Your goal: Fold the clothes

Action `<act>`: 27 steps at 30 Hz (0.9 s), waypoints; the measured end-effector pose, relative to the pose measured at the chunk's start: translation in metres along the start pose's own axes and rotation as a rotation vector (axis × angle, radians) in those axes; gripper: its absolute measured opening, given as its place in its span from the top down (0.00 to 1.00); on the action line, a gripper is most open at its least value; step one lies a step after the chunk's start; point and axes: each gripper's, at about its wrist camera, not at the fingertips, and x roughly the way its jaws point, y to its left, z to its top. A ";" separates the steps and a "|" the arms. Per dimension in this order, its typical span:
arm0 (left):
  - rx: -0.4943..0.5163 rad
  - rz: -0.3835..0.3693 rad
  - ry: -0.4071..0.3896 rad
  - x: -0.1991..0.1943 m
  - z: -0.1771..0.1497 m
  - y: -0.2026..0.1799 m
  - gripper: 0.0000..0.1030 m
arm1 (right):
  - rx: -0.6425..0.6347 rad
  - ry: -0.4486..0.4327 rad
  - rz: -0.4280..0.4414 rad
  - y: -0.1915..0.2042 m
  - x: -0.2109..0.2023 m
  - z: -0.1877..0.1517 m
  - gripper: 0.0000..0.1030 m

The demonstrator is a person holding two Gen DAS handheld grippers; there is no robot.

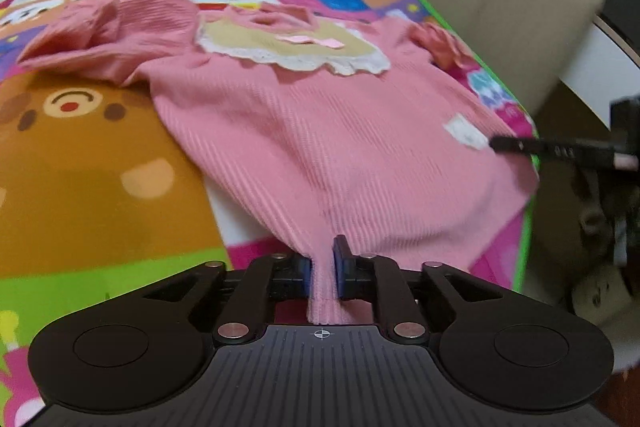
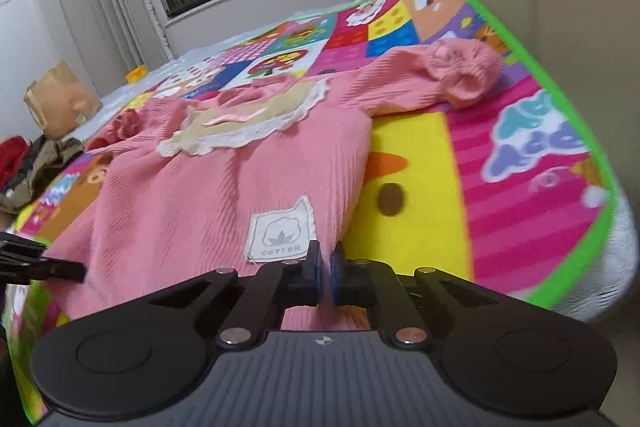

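A pink ribbed sweater (image 2: 192, 187) with a lace collar lies face-up on a colourful cartoon play mat (image 2: 520, 167). The right gripper (image 2: 326, 275) pinches its hem beside a white cotton label (image 2: 278, 233).

Left tongs (image 1: 322, 267): black housing, ribbed grey centre plate with a small crosshair mark, two round recessed discs at the sides, silver pivot pins on black linkage arms, blue pads (image 1: 340, 259) on the fingers. Right tongs (image 2: 325, 273): same build, blue pads, star-like mark on the ribbed plate
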 end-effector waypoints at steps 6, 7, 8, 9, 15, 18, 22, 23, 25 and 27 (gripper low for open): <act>0.004 0.042 -0.086 -0.006 0.030 0.006 0.35 | -0.108 -0.082 -0.093 0.006 -0.016 0.025 0.84; 0.004 0.049 -0.101 -0.007 0.034 0.007 0.31 | -0.126 -0.102 -0.103 0.008 -0.016 0.033 0.76; 0.005 0.056 -0.115 -0.008 0.039 0.008 0.22 | -0.138 -0.123 -0.104 0.011 -0.016 0.041 0.67; 0.006 0.063 -0.129 -0.009 0.044 0.009 0.18 | -0.146 -0.140 -0.098 0.014 -0.015 0.049 0.64; -0.015 0.077 -0.168 0.008 0.072 0.017 0.19 | -0.142 -0.142 0.058 0.048 0.024 0.101 0.63; 0.022 0.046 -0.174 0.035 0.077 0.012 0.15 | -0.133 -0.088 0.158 0.071 0.065 0.128 0.66; 0.088 0.071 -0.189 0.057 0.083 0.013 0.06 | -0.153 0.018 0.240 0.105 0.139 0.161 0.70; 0.099 0.080 -0.194 0.061 0.087 0.016 0.04 | -0.160 0.045 0.254 0.113 0.159 0.169 0.70; 0.099 0.075 -0.197 0.075 0.100 0.028 0.01 | -0.167 0.079 0.241 0.125 0.198 0.178 0.70; 0.098 0.068 -0.200 0.088 0.113 0.041 0.01 | -0.165 0.103 0.217 0.135 0.235 0.185 0.70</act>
